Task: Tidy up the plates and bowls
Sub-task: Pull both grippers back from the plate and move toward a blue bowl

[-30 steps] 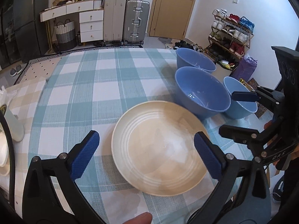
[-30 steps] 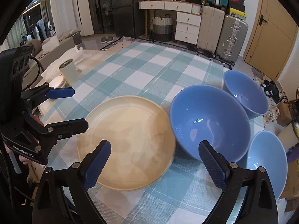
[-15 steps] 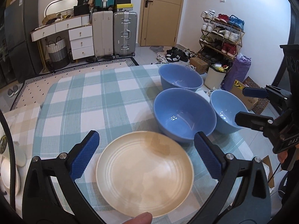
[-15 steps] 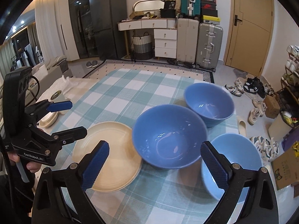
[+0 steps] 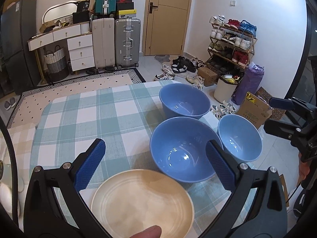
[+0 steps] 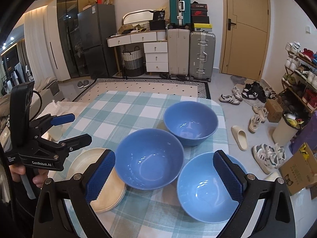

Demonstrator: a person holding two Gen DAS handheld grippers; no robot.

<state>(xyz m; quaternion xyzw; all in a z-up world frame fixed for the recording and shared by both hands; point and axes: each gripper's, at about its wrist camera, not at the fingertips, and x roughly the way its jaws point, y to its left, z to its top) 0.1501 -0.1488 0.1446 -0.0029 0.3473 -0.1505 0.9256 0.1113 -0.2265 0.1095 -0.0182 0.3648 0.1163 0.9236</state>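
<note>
A cream plate stack (image 5: 141,202) (image 6: 105,190) lies near the table's front edge on the checked cloth. Three blue bowls stand to its right: a large middle bowl (image 5: 183,148) (image 6: 148,158), a far bowl (image 5: 184,101) (image 6: 191,122) and a smaller near-right bowl (image 5: 238,138) (image 6: 206,186). My left gripper (image 5: 155,166) hangs open above the plate and the middle bowl, holding nothing. My right gripper (image 6: 165,176) is open over the middle and near-right bowls, empty. The left gripper's body (image 6: 45,146) shows at the left of the right wrist view.
The table (image 5: 83,119) has a teal and white checked cloth; its far and right edges drop to the floor. Shoes (image 6: 259,117), a cardboard box (image 5: 253,109) and a shoe rack (image 5: 231,45) stand to the right. Suitcases (image 5: 116,41) and drawers line the back wall.
Both grippers have pulled back and risen from the table, so the plate and bowls look smaller and lower. Both stay open. The dishes have not moved.
</note>
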